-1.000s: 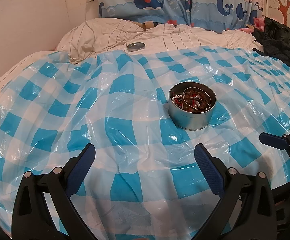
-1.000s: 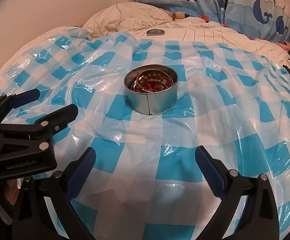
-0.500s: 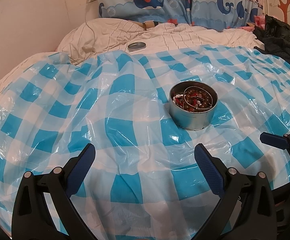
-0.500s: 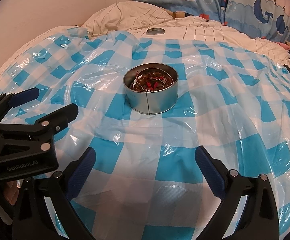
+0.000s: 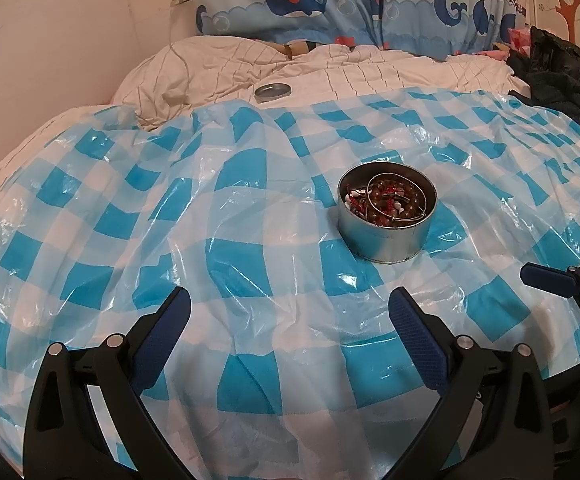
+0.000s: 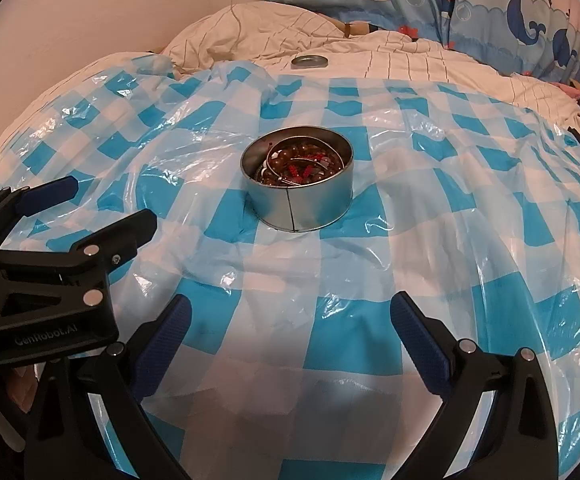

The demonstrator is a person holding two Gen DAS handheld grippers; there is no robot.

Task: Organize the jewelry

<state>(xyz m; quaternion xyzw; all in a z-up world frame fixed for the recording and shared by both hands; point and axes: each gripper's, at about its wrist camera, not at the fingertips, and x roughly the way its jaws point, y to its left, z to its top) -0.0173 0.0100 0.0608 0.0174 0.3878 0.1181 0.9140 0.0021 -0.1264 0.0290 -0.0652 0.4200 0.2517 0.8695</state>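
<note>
Although both pairs of jaws are seen spread wide with nothing between them, the bodies behind them are cut off by the lower edge of each view. The left gripper is held low over a blue-and-white checked plastic sheet, and the right gripper is held likewise, with the left one seen from the side at its left, where white lettering reading "GenRobot.AI" can be made out on the black housing. Only one blue pad of the right gripper and part of its frame are caught at the right edge of the left wrist view. Ahead of both grippers, well apart from the fingertips, a round metal tin is set on the sheet, uncovered. Within it a tangle of jewelry is seen: brown beads, red bits and thin wire hoops, though single pieces cannot be told apart and the lower layers are hidden by the wall. Farther back, a flat metal lid is laid on the striped quilt. Behind that, a whale-print curtain is hung, and a dark heap of clothing is cut off at the right.
</note>
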